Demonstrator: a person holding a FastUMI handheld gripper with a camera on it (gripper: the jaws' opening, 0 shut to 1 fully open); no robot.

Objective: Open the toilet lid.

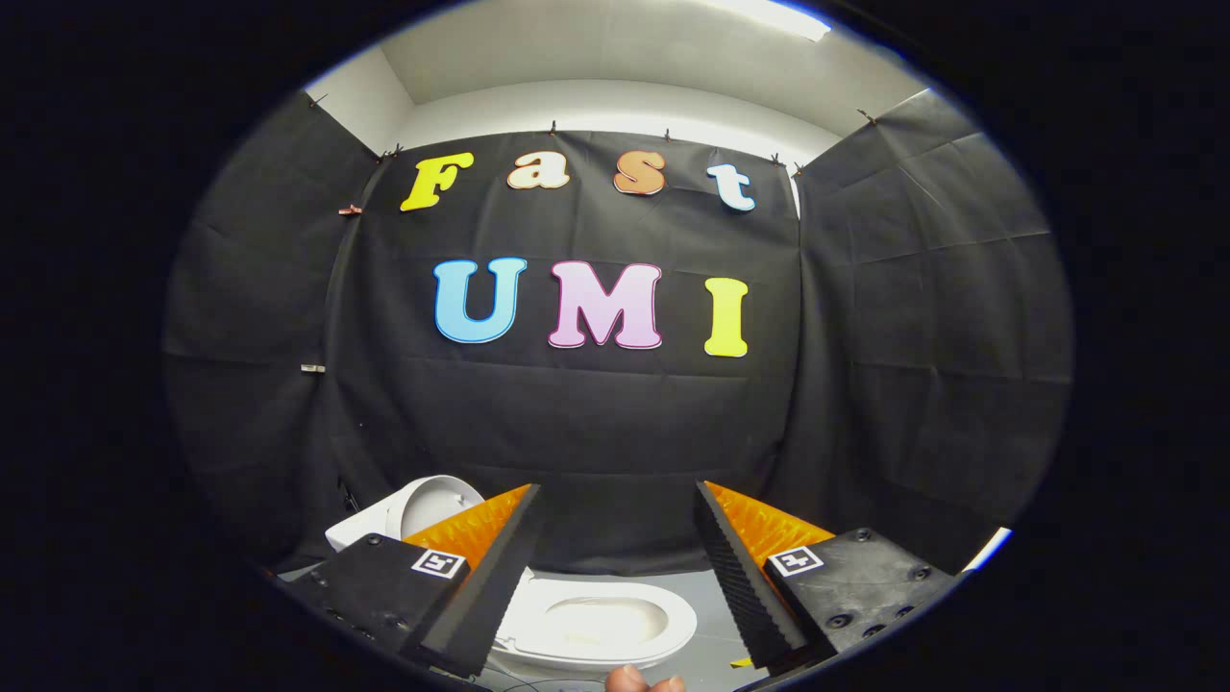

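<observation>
Furthest left, against the black cloth wall of the booth, the toilet lid stands raised, tipped back and leaning toward the wall, its pale inner face turned this way. Part of it is hidden behind the left finger, and just beside it a white block of the toilet's rear body shows, though how lid and block join cannot be made out. Next comes the gripper, held up above the fixture with its two fingers spread wide apart and nothing between them; neither finger touches the toilet. In the gap between the fingers, and lower down, sits the toilet bowl with its white seat ring lying flat on the rim. The bowl is open to view: its inside looks pale and smooth, and whether water stands in it cannot be told. Below the bowl, the fingertips of a person's hand show. Grey floor lies around the bowl, and a small yellow scrap rests on it just beside the right finger. Beyond the right finger the cloth wall carries on, folded at the corner.
</observation>
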